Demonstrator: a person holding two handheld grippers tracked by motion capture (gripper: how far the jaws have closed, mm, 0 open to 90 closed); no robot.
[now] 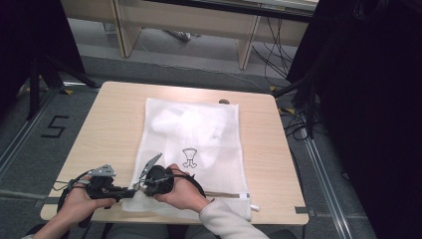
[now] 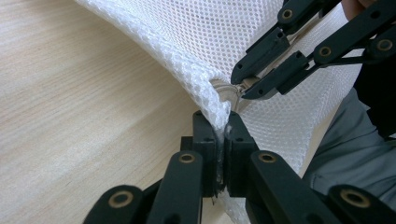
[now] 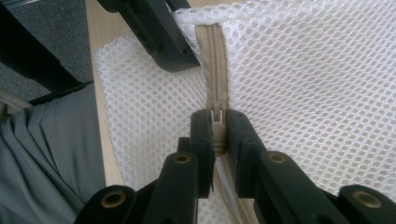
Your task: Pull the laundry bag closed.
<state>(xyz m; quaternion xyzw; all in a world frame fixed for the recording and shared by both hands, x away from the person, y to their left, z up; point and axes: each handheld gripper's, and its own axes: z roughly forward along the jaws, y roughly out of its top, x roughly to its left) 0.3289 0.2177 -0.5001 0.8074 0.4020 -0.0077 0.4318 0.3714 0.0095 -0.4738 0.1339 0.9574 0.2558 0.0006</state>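
A white mesh laundry bag [image 1: 194, 137] lies flat on the wooden table [image 1: 114, 119], with white items inside and a small black print on it. Its beige zipper [image 3: 214, 60] runs along the near edge. My left gripper [image 2: 218, 133] is shut on the bag's near left corner [image 2: 212, 105], pinching the mesh. My right gripper [image 3: 217, 126] is shut on the zipper slider [image 3: 217, 120], close beside the left one. In the high view both grippers, left [image 1: 130, 191] and right [image 1: 144, 183], meet at the bag's near left corner.
The table's near edge [image 1: 278, 219] runs just below the bag. Grey floor with a taped number surrounds the table, and cables and black stands crowd the right side. A wooden bench [image 1: 189, 22] stands beyond the far edge.
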